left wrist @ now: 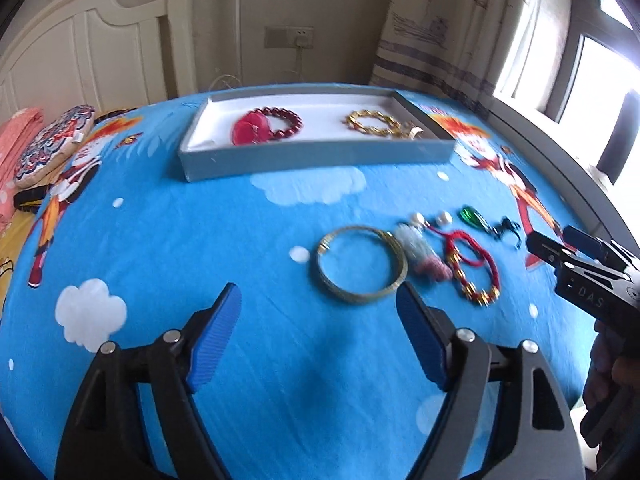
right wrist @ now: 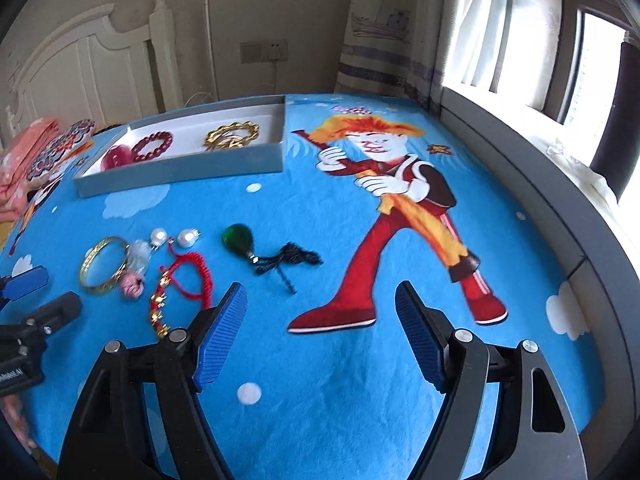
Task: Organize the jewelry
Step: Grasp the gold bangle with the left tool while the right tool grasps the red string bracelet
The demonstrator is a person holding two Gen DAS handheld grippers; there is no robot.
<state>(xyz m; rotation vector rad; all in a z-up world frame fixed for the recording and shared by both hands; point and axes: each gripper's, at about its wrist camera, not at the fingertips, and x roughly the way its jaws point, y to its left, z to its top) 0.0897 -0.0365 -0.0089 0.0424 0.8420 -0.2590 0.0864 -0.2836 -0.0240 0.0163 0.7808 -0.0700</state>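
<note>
- Left gripper (left wrist: 318, 306): held low over the blue bedsheet (left wrist: 200, 248), jaws spread wide and empty; its right blue pad (left wrist: 420, 340) is seen just near of the gold bangle (left wrist: 362, 266), a placing judged to be a line-up for that piece.
- Right gripper (right wrist: 320, 312): likewise spread and holding nothing, poised above a bare patch of sheet beside the printed cartoon figure (right wrist: 400, 208); judged to be kept clear so that the other tool has room to work.
- Gold bangle: laid flat on the sheet, at the left end of the loose row; its open ring is judged easy to pinch across the rim.
- Pink-and-pale charm (left wrist: 420, 254): touching the bangle's right side; blurred, so its make cannot be told.
- Two pearl pieces (right wrist: 174, 237): set just far of the charm, side by side.
- Red cord bracelet (right wrist: 182, 280) with gold beads: lying right of the charm, nearest the right tool's left pad.
- Green pendant (right wrist: 237, 238) on a dark tasselled cord: at the right end of the row, apart from the rest.
- Grey tray (left wrist: 320, 158), white-lined: placed at the far side of the sheet, well apart from the loose row; judged to be the destination.
- Red bead bracelet (left wrist: 280, 120): already in the tray, left half, against a pink piece.
- Gold chain bracelet (left wrist: 374, 123): already in the tray, right half, suggesting sorting by colour.
</note>
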